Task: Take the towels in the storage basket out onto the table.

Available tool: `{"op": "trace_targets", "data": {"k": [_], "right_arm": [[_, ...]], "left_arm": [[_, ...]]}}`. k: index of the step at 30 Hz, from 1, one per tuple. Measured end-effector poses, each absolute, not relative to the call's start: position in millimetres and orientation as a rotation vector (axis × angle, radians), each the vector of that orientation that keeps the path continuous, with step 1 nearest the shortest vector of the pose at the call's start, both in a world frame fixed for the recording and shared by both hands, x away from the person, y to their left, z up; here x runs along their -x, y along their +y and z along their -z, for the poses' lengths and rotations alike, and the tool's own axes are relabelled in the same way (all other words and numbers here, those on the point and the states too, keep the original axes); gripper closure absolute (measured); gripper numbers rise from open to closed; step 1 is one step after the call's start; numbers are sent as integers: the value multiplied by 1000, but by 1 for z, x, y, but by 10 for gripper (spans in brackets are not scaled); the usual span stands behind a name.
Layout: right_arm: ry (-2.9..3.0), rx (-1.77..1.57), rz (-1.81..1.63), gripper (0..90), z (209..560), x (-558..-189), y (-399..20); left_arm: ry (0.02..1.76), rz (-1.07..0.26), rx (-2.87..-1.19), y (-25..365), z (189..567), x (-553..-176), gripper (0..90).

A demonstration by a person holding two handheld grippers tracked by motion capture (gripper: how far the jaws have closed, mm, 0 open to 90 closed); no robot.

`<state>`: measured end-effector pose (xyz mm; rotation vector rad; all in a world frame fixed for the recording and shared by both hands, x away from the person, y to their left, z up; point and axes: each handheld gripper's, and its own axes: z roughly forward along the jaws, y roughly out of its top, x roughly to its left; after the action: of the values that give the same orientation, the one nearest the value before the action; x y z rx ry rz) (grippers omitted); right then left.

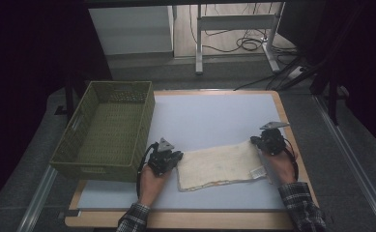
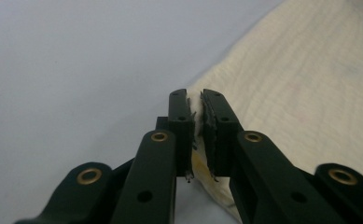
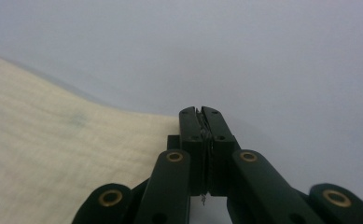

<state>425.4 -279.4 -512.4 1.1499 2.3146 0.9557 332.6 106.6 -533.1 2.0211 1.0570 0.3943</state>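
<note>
A cream cloth (image 1: 219, 166) lies flat on the pale table top (image 1: 214, 111), near the front edge. My left gripper (image 1: 178, 157) is at the cloth's left edge. In the left gripper view its jaws (image 2: 195, 95) stand almost together, with the edge of the cloth (image 2: 300, 84) pinched between the pads. My right gripper (image 1: 255, 141) is at the cloth's far right corner. In the right gripper view its jaws (image 3: 200, 112) are pressed together, and the cloth (image 3: 53, 140) runs in from the left up to them. The corner itself is hidden by the jaws.
A green woven basket (image 1: 103, 169), empty, stands on the left part of the table, just beside my left hand. Behind the table are the legs of a desk (image 1: 199, 43) and cables on the floor.
</note>
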Motion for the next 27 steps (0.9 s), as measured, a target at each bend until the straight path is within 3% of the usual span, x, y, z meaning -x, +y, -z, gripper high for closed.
{"op": "trace_targets", "data": {"k": [5, 12, 20, 27], "right_arm": [[2303, -1162, -1004, 853, 511, -423, -281], [2346, -1175, -1103, 686, 503, -410, -289], [2399, -1118, -1087, 486, 502, -385, -280], [2429, -1055, -1091, 417, 495, -359, -268]], "left_arm": [[1093, -431, -2049, 107, 540, -346, 656], [1126, -455, -2050, 109, 544, -355, 497], [1142, -416, -2035, 111, 545, -357, 465], [1145, -420, -2032, 112, 546, -357, 454]]}}
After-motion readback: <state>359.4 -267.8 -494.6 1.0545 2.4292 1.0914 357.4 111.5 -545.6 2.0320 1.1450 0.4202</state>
